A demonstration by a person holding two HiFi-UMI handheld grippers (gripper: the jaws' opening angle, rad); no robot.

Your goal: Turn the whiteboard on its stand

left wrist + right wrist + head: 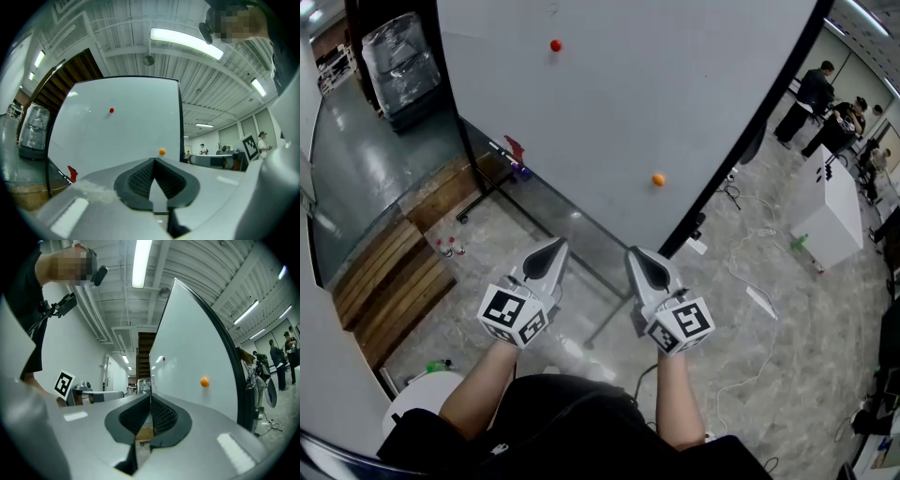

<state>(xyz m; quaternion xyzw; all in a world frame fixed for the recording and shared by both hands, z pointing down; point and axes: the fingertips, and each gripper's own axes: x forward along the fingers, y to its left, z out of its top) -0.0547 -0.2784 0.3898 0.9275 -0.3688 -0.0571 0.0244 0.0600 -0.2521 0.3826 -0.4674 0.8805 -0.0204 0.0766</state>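
Observation:
The whiteboard is a big white panel in a black frame, standing tilted across the head view. It carries a red magnet and an orange magnet. Its pen tray holds a red eraser, and the stand's dark leg runs along the floor below. My left gripper and right gripper are side by side near the board's lower edge, both shut with nothing between the jaws. In the left gripper view the board faces the left gripper. The right gripper looks along the board at a slant.
Wooden pallets lie at the left, with small bottles beside them. A plastic-wrapped load stands at the far left. A white cabinet and several people are at the right. Cables trail over the floor.

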